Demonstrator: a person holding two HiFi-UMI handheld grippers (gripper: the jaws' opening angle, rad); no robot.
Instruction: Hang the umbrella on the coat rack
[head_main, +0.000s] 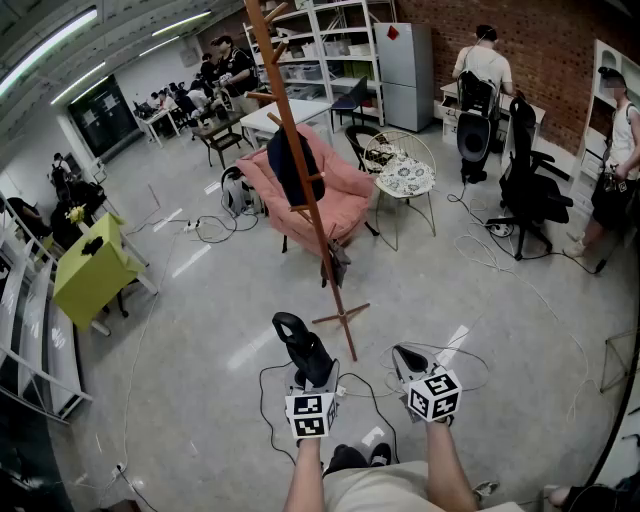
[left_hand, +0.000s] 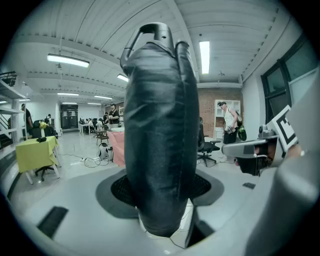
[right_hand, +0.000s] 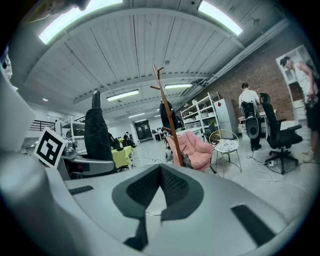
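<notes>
In the head view my left gripper (head_main: 311, 376) is shut on a black folded umbrella (head_main: 299, 345), which stands upright out of its jaws. Seen from the left gripper view, the umbrella (left_hand: 157, 140) fills the middle, its looped end (left_hand: 150, 32) at the top. The wooden coat rack (head_main: 305, 190) rises just beyond both grippers, its foot (head_main: 344, 318) on the floor close ahead, and a dark garment (head_main: 290, 165) hangs on it. My right gripper (head_main: 408, 362) is level beside the left one, shut and holding nothing. The right gripper view shows the rack (right_hand: 170, 125) ahead and the umbrella (right_hand: 96, 135) to the left.
A pink armchair (head_main: 345, 185) sits right behind the rack, with a round wire table (head_main: 402, 176) to its right. Black cables (head_main: 270, 395) loop on the floor near my feet. A black office chair (head_main: 525, 190) and people stand at the right; a yellow-green table (head_main: 90, 270) stands at the left.
</notes>
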